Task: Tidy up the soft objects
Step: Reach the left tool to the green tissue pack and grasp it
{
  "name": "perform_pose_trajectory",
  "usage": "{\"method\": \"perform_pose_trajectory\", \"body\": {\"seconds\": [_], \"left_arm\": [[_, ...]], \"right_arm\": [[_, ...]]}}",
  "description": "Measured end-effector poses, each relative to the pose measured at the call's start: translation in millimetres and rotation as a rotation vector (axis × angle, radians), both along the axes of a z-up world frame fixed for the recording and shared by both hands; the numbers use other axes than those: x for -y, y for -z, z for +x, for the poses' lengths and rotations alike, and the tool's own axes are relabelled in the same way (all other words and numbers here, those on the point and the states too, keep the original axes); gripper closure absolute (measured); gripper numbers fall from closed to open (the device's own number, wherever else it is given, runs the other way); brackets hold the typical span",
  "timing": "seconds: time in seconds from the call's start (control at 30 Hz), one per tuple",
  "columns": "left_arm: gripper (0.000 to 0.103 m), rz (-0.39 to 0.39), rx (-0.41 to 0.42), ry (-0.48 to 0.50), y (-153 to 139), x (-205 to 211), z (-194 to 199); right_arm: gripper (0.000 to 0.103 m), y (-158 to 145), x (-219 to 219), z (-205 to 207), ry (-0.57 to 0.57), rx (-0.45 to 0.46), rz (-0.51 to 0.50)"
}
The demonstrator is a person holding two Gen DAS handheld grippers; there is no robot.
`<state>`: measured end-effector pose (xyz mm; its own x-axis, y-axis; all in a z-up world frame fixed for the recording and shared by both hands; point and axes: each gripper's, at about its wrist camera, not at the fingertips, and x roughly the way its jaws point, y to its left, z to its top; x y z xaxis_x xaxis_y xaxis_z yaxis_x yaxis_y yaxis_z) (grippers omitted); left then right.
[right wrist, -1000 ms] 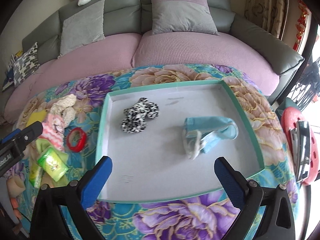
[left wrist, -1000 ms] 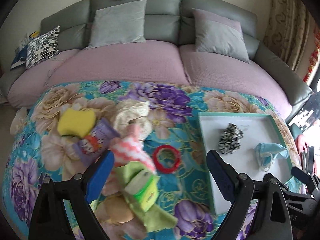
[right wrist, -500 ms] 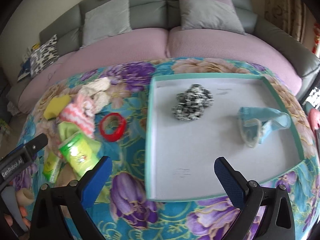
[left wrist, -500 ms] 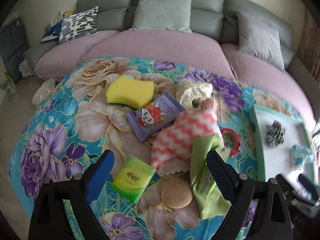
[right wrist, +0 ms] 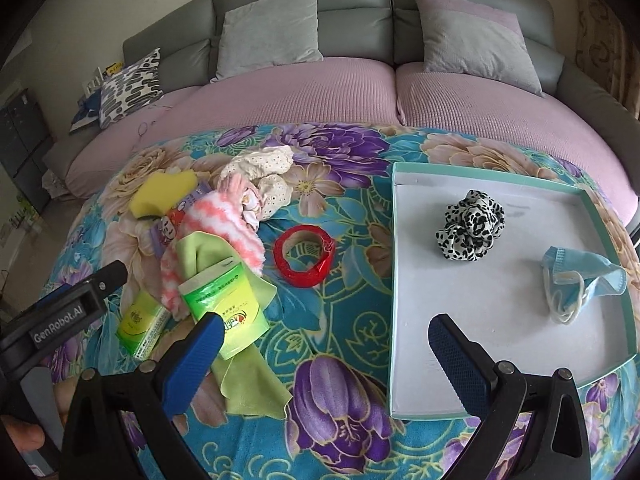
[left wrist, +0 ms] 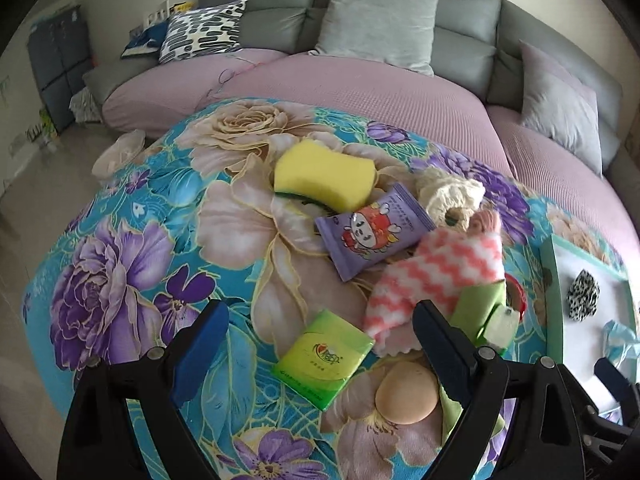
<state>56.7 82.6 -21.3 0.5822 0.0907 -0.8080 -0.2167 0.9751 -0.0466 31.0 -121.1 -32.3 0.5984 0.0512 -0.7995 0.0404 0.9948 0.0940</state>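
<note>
Early stage, judging by the split: two soft items in, most of the pile out.

Floral blanket (right wrist: 344, 400), one, covering the table, everything on it.
Tray (right wrist: 492, 408), one, teal rim, white floor, on the right side of the blanket. Inside: one spotted scrunchie (right wrist: 471, 225), one blue face mask (right wrist: 580, 285), well apart from each other.
Pile left of the tray, still to sort:
- green cloth (right wrist: 240, 380), one, spread under a tissue pack.
- pink zigzag towel (left wrist: 436, 276), one, on top of the green cloth.
- yellow sponge (left wrist: 324, 174), one.
- purple snack pack (left wrist: 374, 236), one, partly under the sponge.
- cream knit piece (left wrist: 452, 196), one, bunched; small pink bit beside it, identity unclear.
- green tissue packs, two: (left wrist: 323, 358) flat on the blanket, (right wrist: 224, 300) on the green cloth.
- tan round puff (left wrist: 406, 392), one.
- red tape ring (right wrist: 303, 258), one, between pile and tray, probably not soft.

Left gripper (left wrist: 316, 344): spread wide, nothing held, over the flat tissue pack.
Right gripper (right wrist: 324, 356): spread wide, nothing held, straddling the tray's near-left corner.
</note>
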Motion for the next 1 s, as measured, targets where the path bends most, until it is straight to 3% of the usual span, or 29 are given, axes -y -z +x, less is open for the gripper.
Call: {"method": "perform_pose_trajectory", "body": {"seconds": [0.43,1.0], "left_arm": [[0.009,-0.101,0.002,0.029,5,-14,2],[0.01,-0.04,-0.192,0.149,56,-6,19]], "right_arm": [[0.0,5,-8,2,-0.036,0.006,0.007],[0.0,21,-28,5,-0.082,-0.019,-0.009]]}}
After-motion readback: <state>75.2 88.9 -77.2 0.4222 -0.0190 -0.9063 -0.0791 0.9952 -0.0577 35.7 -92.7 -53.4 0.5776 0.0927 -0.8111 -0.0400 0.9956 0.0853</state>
